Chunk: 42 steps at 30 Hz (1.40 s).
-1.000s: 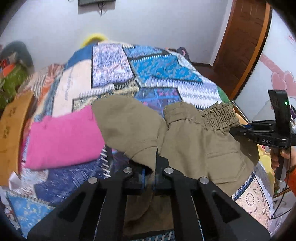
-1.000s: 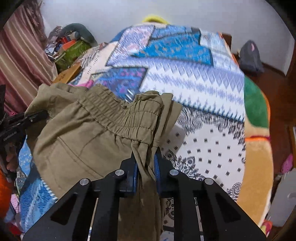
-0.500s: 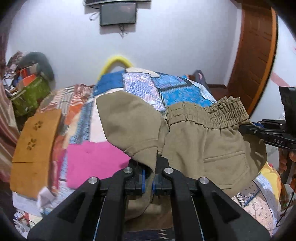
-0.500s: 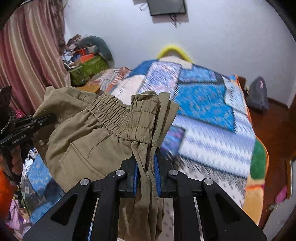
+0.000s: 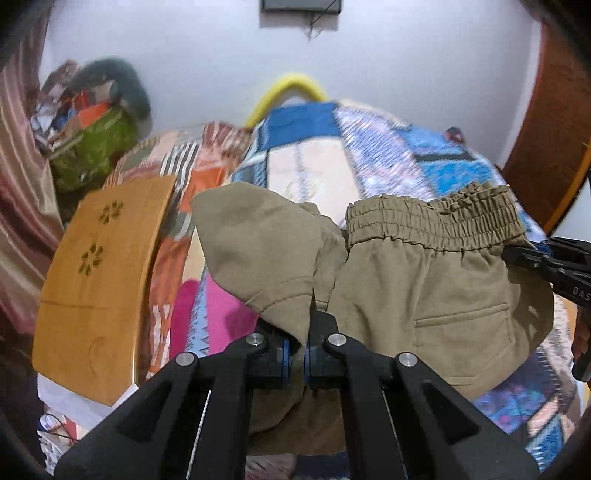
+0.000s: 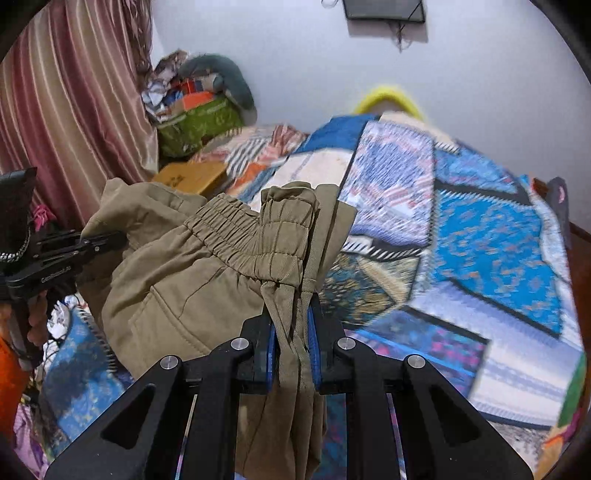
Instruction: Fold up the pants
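White bedroom wall behind, dark screen (image 6: 384,11) mounted high on it, striped pinkish curtain (image 6: 66,99) at one side. Bed below, spread with a patchwork quilt (image 6: 480,229) in blues, whites and prints; yellow curved headboard (image 5: 291,86) at the far end. Wooden board (image 5: 99,280) with flower cut-outs leaning beside the bed, green bag (image 6: 199,123) amid a heap of clutter in the corner, pink cloth (image 5: 218,314) lying on the quilt under the raised garment.

Olive pants (image 5: 424,295) held up off the bed, folded over, elastic waistband (image 5: 436,218) uppermost and stretched sideways, back pocket seam showing. Left tool (image 5: 298,352) clamped on a hem end of the fabric, fingers pressed nearly together with cloth pinched between. Right tool (image 6: 291,354) clamped on a bunched stack of waistband and fabric layers, blue pads (image 6: 270,354) squeezing the bundle from both sides. Each tool visible in the other's view at the garment's opposite edge, gripped by a hand (image 6: 37,321). Quilt blurred in both views.
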Available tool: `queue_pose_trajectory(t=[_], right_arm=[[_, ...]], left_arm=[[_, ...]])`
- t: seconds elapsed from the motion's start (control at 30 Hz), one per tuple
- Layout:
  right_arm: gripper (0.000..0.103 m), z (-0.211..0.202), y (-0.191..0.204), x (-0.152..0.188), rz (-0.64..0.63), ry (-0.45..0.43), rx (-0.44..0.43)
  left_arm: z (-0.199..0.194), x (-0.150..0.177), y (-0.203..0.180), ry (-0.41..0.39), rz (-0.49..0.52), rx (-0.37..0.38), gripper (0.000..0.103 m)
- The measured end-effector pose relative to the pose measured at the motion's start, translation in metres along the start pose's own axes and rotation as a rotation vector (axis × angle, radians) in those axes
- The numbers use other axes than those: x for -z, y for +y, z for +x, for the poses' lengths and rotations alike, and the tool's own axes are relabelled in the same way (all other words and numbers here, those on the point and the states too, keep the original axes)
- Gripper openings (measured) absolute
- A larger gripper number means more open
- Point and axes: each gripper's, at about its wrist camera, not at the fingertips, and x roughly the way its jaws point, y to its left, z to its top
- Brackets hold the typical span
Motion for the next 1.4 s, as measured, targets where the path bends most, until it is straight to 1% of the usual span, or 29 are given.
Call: queue_pose_trajectory(t=[0.07, 0.13, 0.17, 0.27, 0.3, 0.33, 0.37, 0.4, 0.43, 0.47, 0.5, 0.53, 0.57, 0.6, 0.67, 0.77, 0.8, 0.87, 0.93, 1.03, 1.07, 1.1, 1.13, 1.17, 1.2, 1.23, 1.33, 1.37, 1.4], right_arm=[[0.013, 0.026, 0.004, 0.003, -0.008, 0.042, 0.002], [0.013, 0.044, 0.006, 0.008, -0.02, 0.078, 0.024], [0.013, 0.053, 0.005, 0.011, -0.028, 0.094, 0.044], [0.015, 0.063, -0.006, 0.016, -0.012, 0.128, 0.043], [0.018, 0.064, -0.008, 0.017, -0.011, 0.133, 0.045], [0.023, 0.066, -0.009, 0.018, -0.02, 0.146, 0.056], [0.025, 0.066, -0.008, 0.019, -0.031, 0.155, 0.075], [0.029, 0.066, -0.007, 0.02, -0.038, 0.158, 0.084], [0.034, 0.064, -0.006, 0.022, -0.043, 0.159, 0.094], [0.036, 0.06, -0.005, 0.024, -0.051, 0.157, 0.11], [0.04, 0.056, -0.004, 0.025, -0.061, 0.154, 0.126], [0.044, 0.054, -0.004, 0.027, -0.071, 0.151, 0.137], [0.045, 0.049, -0.005, 0.028, -0.077, 0.149, 0.148], [0.049, 0.045, -0.006, 0.029, -0.078, 0.147, 0.154], [0.05, 0.034, -0.008, 0.03, -0.069, 0.139, 0.147], [0.05, 0.003, -0.009, 0.032, -0.061, 0.103, 0.154], [0.05, -0.004, -0.008, 0.031, -0.062, 0.094, 0.156], [0.05, -0.031, -0.004, 0.031, -0.074, 0.056, 0.155], [0.05, -0.051, 0.0, 0.029, -0.081, 0.024, 0.156], [0.05, -0.091, 0.008, 0.028, -0.076, -0.039, 0.146], [0.05, -0.108, 0.013, 0.028, -0.072, -0.07, 0.138], [0.05, -0.122, 0.017, 0.027, -0.072, -0.098, 0.132], [0.05, -0.138, 0.022, 0.027, -0.074, -0.128, 0.125], [0.05, -0.148, 0.026, 0.028, -0.077, -0.149, 0.122], [0.05, -0.171, 0.034, 0.029, -0.083, -0.194, 0.118], [0.05, -0.185, 0.039, 0.031, -0.087, -0.223, 0.113], [0.05, -0.233, 0.057, 0.037, -0.095, -0.322, 0.089], [0.05, -0.25, 0.063, 0.04, -0.098, -0.358, 0.078], [0.05, -0.26, 0.067, 0.043, -0.1, -0.379, 0.071]], left_arm=[[0.025, 0.009, 0.016, 0.055, -0.03, -0.003, 0.005], [0.047, 0.019, 0.029, 0.112, -0.062, -0.012, 0.005], [0.055, 0.022, 0.035, 0.13, -0.07, -0.015, 0.007], [0.073, 0.037, 0.051, 0.168, -0.095, 0.007, 0.017], [0.075, 0.041, 0.057, 0.174, -0.11, 0.02, 0.022], [0.076, 0.044, 0.061, 0.177, -0.116, 0.021, 0.025], [0.075, 0.045, 0.062, 0.179, -0.121, 0.013, 0.029], [0.075, 0.045, 0.063, 0.179, -0.125, 0.007, 0.031], [0.073, 0.048, 0.067, 0.183, -0.137, -0.004, 0.031], [0.072, 0.048, 0.07, 0.187, -0.145, -0.011, 0.031], [0.071, 0.048, 0.072, 0.189, -0.148, -0.021, 0.032], [0.068, 0.051, 0.075, 0.192, -0.147, -0.044, 0.032], [0.065, 0.054, 0.077, 0.195, -0.145, -0.066, 0.033], [0.063, 0.054, 0.079, 0.197, -0.148, -0.07, 0.033], [0.054, 0.057, 0.082, 0.199, -0.158, -0.091, 0.033], [0.028, 0.058, 0.078, 0.183, -0.128, -0.152, 0.032], [0.021, 0.057, 0.076, 0.178, -0.122, -0.157, 0.032], [-0.011, 0.054, 0.065, 0.135, -0.098, -0.146, 0.032], [-0.042, 0.05, 0.052, 0.082, -0.074, -0.156, 0.032], [-0.089, 0.046, 0.029, 0.002, -0.043, -0.151, 0.032], [-0.109, 0.045, 0.019, -0.033, -0.031, -0.145, 0.032], [-0.12, 0.044, 0.013, -0.052, -0.025, -0.141, 0.032], [-0.144, 0.044, 0.001, -0.097, -0.018, -0.128, 0.032], [-0.155, 0.043, -0.005, -0.117, -0.015, -0.118, 0.032], [-0.179, 0.044, -0.016, -0.158, -0.013, -0.099, 0.032], [-0.191, 0.043, -0.025, -0.181, -0.009, -0.091, 0.032], [-0.247, 0.051, -0.055, -0.288, 0.015, -0.078, 0.032], [-0.258, 0.053, -0.062, -0.309, 0.02, -0.073, 0.032], [-0.28, 0.059, -0.073, -0.353, 0.02, -0.056, 0.032]])
